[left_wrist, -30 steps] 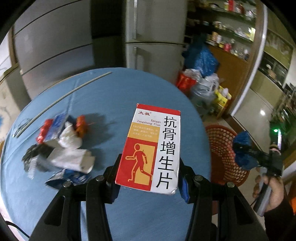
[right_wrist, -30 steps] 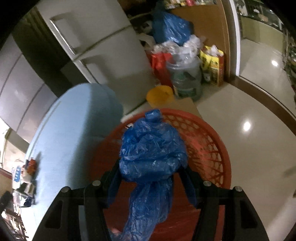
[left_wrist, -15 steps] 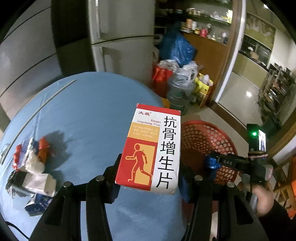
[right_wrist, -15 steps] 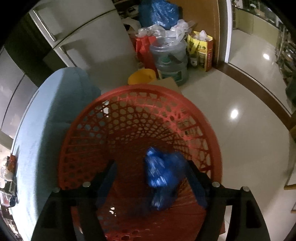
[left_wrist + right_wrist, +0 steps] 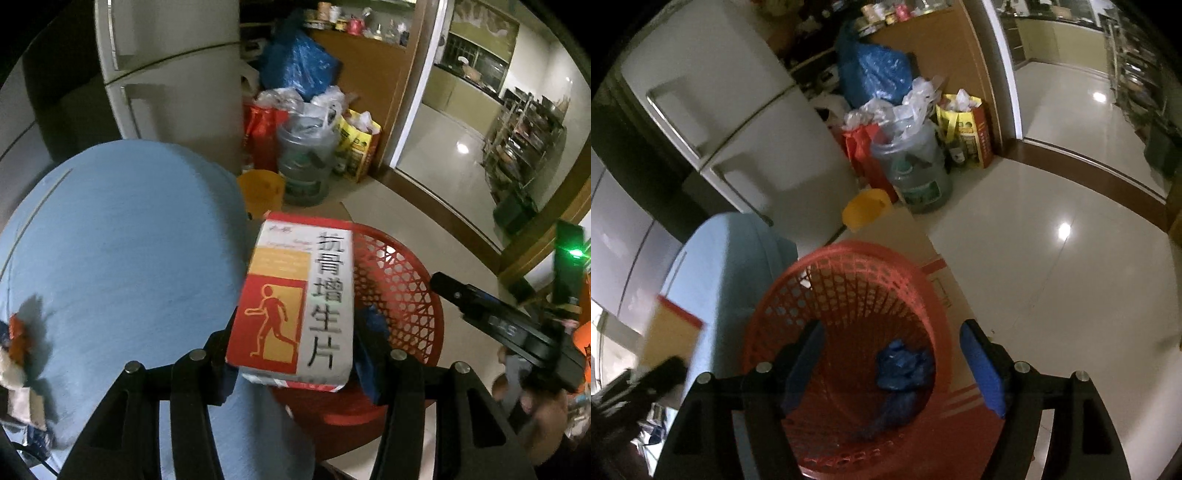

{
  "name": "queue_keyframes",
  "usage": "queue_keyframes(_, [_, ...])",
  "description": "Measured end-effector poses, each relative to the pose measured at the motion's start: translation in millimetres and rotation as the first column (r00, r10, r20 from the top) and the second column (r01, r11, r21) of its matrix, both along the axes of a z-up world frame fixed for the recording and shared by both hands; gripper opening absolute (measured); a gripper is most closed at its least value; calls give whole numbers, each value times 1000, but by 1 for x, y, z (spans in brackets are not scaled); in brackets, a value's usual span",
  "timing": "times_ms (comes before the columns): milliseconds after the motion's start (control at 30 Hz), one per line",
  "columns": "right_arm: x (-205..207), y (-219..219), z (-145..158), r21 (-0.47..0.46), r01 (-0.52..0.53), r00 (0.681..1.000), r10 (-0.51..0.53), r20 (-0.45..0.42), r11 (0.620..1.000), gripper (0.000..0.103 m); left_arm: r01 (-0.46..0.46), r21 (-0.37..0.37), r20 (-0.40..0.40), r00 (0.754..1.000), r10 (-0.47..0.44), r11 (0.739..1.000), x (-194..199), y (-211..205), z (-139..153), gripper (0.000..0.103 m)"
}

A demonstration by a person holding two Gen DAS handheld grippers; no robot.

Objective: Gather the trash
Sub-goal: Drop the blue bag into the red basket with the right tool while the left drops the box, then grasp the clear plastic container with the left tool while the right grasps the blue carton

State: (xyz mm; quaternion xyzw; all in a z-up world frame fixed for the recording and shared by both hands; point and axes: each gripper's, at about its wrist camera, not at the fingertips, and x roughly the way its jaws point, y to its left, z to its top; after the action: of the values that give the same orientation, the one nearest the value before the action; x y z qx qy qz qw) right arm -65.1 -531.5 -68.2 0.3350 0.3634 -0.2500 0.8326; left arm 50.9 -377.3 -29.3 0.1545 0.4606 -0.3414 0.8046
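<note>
Red-and-white cardboard medicine box (image 5: 295, 299) clamped between left gripper (image 5: 295, 354) jaws, over red plastic mesh basket (image 5: 399, 291) rim.
Right gripper (image 5: 894, 365) jaws wide, empty; released early, box may hit rim and fall outside.

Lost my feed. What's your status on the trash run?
Left gripper shut on medicine box, at basket's edge. Right gripper open over red basket; blue bag inside. Path clear.

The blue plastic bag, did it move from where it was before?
Yes. The blue plastic bag dropped out from between the right gripper fingers and now lies down inside the red basket, by the table.
</note>
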Motion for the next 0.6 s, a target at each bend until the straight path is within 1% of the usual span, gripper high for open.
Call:
queue_keyframes(200, [-5, -5, 7, -2, 10, 1000, -9, 21, 1000, 78, 25, 44, -42, 999, -24, 999, 10, -30, -22, 55])
queue_keyframes(267, [-6, -5, 7, -1, 10, 1000, -10, 21, 1000, 79, 31, 60, -48, 998, -28, 998, 9, -34, -27, 65])
queue_keyframes(333, [-6, -6, 8, 0, 12, 1000, -12, 22, 1000, 79, 32, 77, -48, 998, -28, 997, 10, -37, -30, 67])
queue_keyframes(500, [-4, -3, 8, -1, 7, 1000, -7, 14, 1000, 78, 17, 71, -27, 1000, -15, 997, 11, -23, -26, 70])
queue_keyframes(600, [1, 4, 11, -3, -12, 1000, 12, 16, 1000, 78, -26, 54, -18, 999, 27, 998, 13, 2, -19, 70])
